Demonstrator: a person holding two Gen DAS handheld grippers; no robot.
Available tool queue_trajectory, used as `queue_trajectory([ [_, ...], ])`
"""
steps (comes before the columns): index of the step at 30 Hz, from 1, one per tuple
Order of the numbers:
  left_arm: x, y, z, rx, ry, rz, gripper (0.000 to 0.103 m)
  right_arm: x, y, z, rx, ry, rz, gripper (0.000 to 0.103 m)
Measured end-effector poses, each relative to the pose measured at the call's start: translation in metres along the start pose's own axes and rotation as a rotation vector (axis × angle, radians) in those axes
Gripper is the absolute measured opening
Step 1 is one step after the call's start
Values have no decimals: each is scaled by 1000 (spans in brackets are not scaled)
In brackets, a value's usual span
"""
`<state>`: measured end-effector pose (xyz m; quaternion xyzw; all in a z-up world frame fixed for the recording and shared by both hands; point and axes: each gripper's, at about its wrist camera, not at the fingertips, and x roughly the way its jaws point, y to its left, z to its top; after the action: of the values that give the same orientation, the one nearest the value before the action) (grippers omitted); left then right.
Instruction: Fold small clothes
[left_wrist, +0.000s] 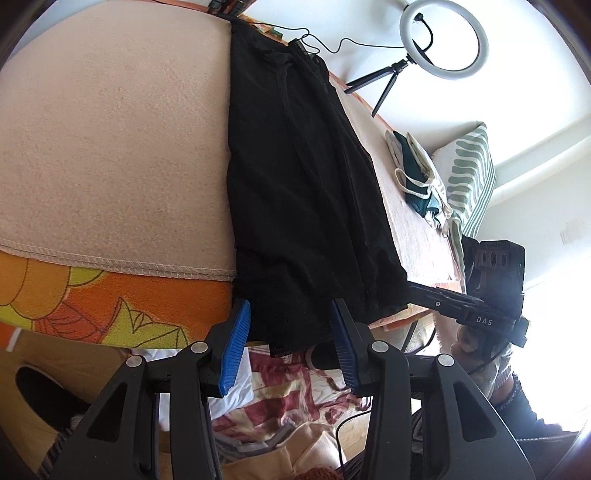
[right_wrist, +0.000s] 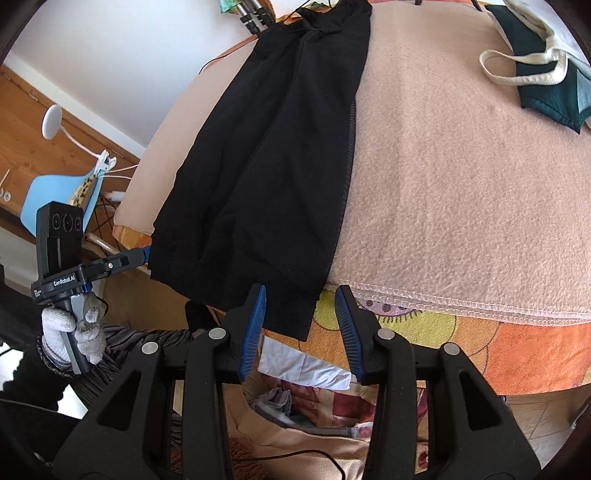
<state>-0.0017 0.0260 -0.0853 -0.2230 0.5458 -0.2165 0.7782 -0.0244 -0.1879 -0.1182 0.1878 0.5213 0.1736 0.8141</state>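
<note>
The black garment (left_wrist: 303, 177) is lying long and narrow across the worktop (left_wrist: 110, 147), which is covered with a beige blanket (right_wrist: 461, 203). Its near hem is hanging a little over the front edge. It seems thin, soft and light, so I judge it is going to sag and slide when lifted, and it will not keep any shape by itself.

The left gripper (left_wrist: 290, 347) is standing wide open at the near hem, with the cloth edge between its blue pads (left_wrist: 236, 339) but not pinched. The right gripper (right_wrist: 301, 332) is also wide open and holding nothing, near the other corner of the same hem.

I think the two hem corners are the good places to pinch, both layers together. A green and cream garment (right_wrist: 543, 74) is lying apart, further to the right.
</note>
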Motion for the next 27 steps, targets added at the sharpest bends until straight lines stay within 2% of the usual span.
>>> queue_trajectory([
  [2, 2, 0, -1, -2, 1, -19, 39, 1, 2, 0, -15, 0, -5, 42],
  [5, 5, 1, -2, 1, 4, -16, 22, 3, 4, 0, -25, 0, -6, 40],
  [7, 6, 1, -2, 10, 3, -10, 11, 5, 3, 0, -21, 4, -4, 21],
  [8, 7, 1, -2, 12, 6, -14, 7, 5, 2, 0, -16, 4, -2, 19],
  [10, 7, 0, -3, 20, 1, -13, 7, 7, -4, 0, 14, 14, 32, 10],
  [12, 6, -1, -5, 27, 3, -21, 5, 8, -10, -2, 47, 15, 61, 8],
  [20, -7, 3, -6, 5, -43, -59, 4, 0, -27, -5, 115, -4, 142, 6],
  [27, -11, 0, 4, -12, -54, -100, 4, -7, -24, 5, 138, -39, 197, 6],
])
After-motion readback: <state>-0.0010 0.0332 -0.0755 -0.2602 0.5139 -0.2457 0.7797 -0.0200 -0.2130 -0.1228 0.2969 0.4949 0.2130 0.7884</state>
